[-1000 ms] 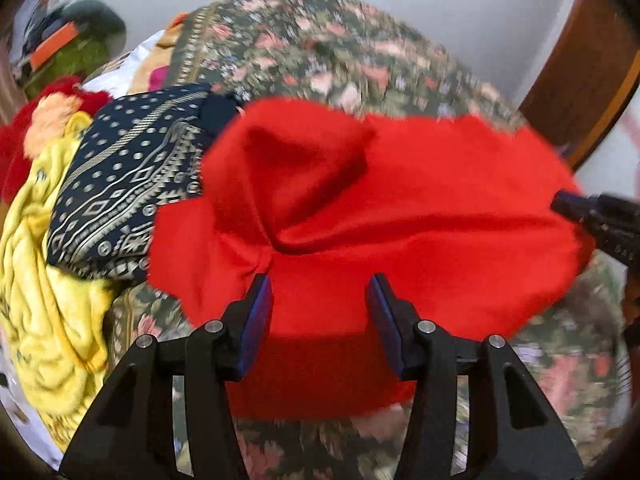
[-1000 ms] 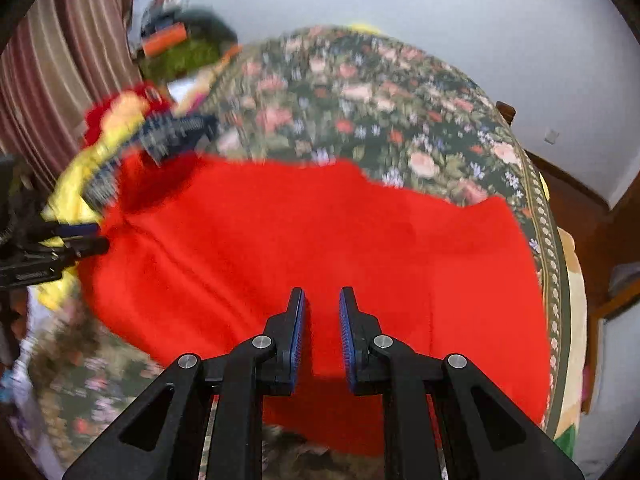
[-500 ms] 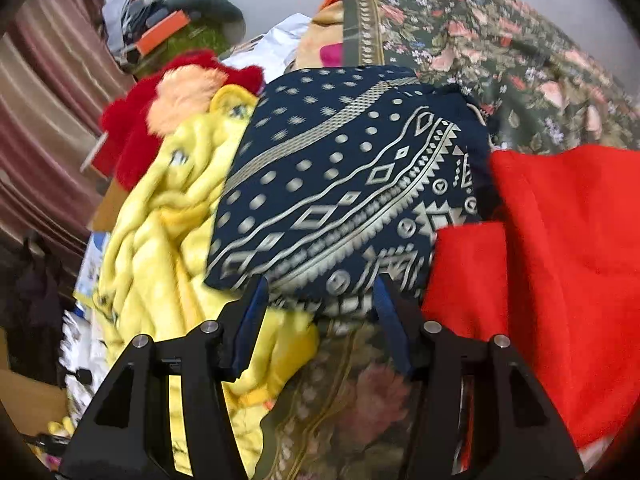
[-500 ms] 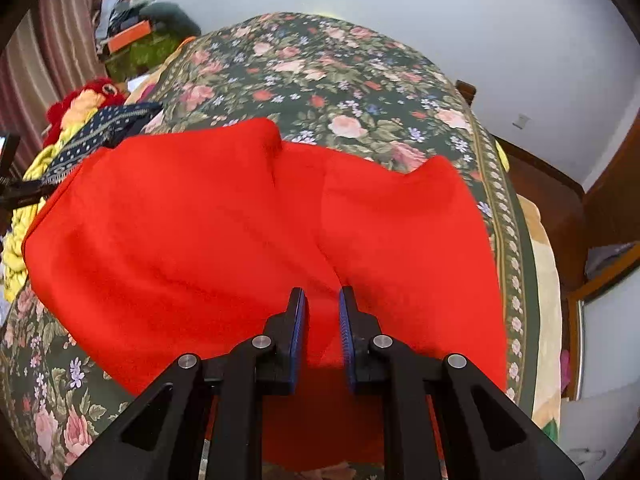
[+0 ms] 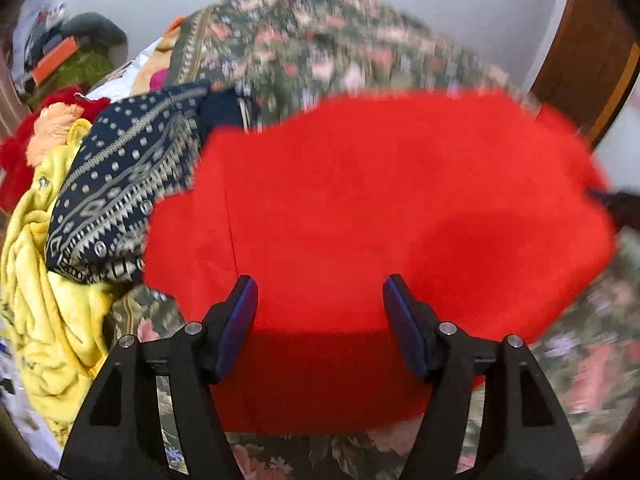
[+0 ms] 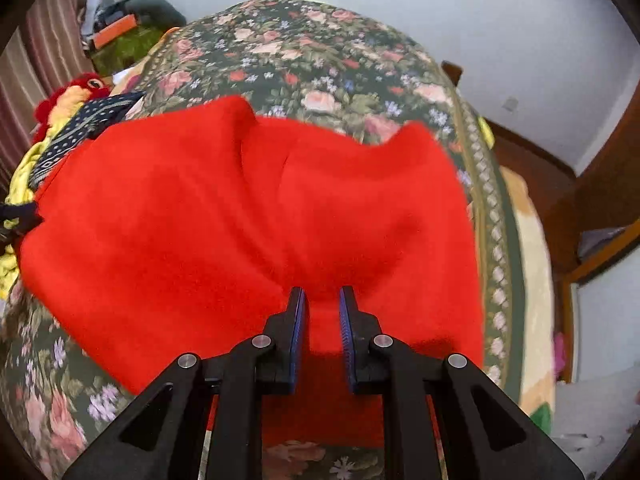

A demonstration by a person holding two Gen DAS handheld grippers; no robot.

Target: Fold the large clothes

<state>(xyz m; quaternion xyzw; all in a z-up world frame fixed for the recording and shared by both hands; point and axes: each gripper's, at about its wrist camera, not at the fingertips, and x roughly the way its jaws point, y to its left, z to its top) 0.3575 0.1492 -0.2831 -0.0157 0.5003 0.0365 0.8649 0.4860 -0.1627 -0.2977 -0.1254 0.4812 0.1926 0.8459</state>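
Note:
A large red cloth (image 5: 380, 200) lies spread on the floral bedspread (image 6: 320, 52). My left gripper (image 5: 320, 280) hovers over the cloth's near left part; its jaws are opening wide and the pads press on nothing. My right gripper (image 6: 322, 292) is shut on the red cloth (image 6: 180, 220) at its near edge, and folds run from the pinch up toward the far edge. The right gripper's tip (image 5: 618, 204) shows dark at the cloth's right side in the left wrist view. The left wrist picture is blurred.
A heap of clothes lies left of the red cloth: a navy patterned cloth (image 5: 120, 184), a yellow blanket (image 5: 40, 300) and a red plush piece (image 6: 86, 82). Wooden furniture (image 5: 592, 60) stands at the right. The bed's right edge (image 6: 532, 280) drops off beside the cloth.
The left wrist view swung left over the clothes heap, then back over the red cloth, and its jaws stand wider. The right gripper kept its pinch while the cloth bunched into folds.

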